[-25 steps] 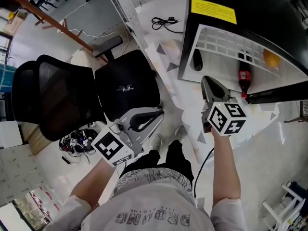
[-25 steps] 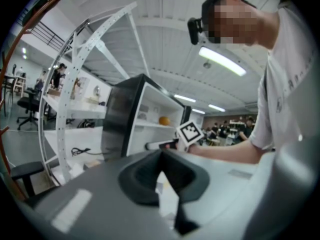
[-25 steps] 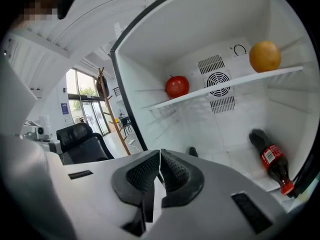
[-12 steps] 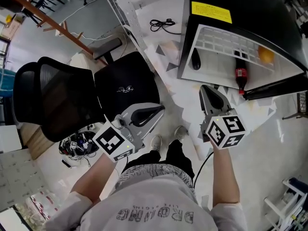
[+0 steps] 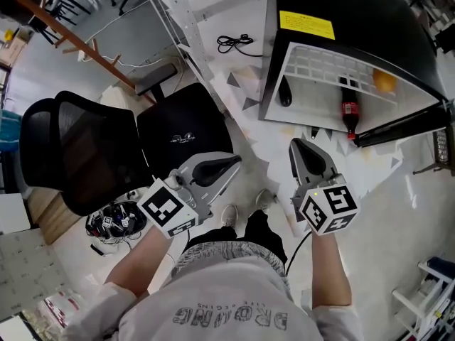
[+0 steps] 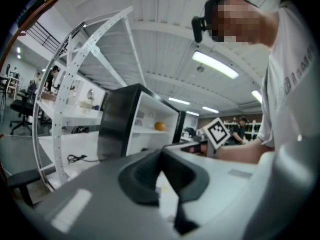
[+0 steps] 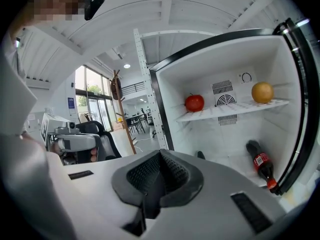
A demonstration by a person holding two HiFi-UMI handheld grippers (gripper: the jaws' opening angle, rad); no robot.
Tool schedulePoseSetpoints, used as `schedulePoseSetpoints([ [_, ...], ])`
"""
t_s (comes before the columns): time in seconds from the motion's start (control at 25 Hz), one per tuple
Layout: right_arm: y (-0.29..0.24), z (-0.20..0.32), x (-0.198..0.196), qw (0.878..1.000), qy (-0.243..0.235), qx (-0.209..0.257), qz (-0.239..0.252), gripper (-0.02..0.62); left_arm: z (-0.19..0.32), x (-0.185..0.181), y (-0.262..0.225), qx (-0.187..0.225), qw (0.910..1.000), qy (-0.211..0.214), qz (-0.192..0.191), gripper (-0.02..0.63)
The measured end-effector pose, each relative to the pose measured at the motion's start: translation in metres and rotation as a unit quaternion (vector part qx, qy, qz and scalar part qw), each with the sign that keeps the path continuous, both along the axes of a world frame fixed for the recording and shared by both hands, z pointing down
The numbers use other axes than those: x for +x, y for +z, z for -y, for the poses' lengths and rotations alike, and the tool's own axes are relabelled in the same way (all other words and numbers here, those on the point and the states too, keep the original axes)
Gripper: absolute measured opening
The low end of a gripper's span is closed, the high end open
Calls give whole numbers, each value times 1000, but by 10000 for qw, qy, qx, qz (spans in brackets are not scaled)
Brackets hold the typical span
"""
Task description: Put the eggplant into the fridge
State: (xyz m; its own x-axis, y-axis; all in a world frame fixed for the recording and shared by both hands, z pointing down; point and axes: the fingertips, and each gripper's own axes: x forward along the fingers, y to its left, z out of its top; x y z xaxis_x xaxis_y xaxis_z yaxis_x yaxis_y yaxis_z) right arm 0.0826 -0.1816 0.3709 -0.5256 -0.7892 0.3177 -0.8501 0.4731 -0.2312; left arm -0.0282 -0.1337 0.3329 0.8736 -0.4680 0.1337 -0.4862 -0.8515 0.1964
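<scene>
Head view: chair (image 5: pixel 106 148) beside open fridge (image 5: pixel 341 6); bottle (image 5: pixel 349 111), orange (image 5: pixel 384 82) inside.

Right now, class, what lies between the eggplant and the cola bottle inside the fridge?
Nothing. Between the eggplant and the cola bottle the white fridge floor is bare. The head view shows this, and so does the right gripper view.
</scene>
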Motion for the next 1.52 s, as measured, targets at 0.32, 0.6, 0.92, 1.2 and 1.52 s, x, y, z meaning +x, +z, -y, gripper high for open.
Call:
schedulePoseSetpoints([
  [0.32,-9,-12,-9,10000,34,83,-16,3,-1,-2,-6,66,9999,79,-68,6],
  [0.6,-10,-22,-11,9999,115,82,30,3,-3,-5,-7,58,9999,128,-64,6],
  [0.92,-10,-26,-3,9997,223,102,-64,3,-2,0,-10,102,9997,224,-71,6],
  [1.2,-3,-28,-2,9997,223,37,-104,3,-3,1,-10,90,9997,203,-73,7],
  [1.52,-1,-24,-3,9998,146,18,-169,3,-1,2,-10,85,9998,169,-76,6],
])
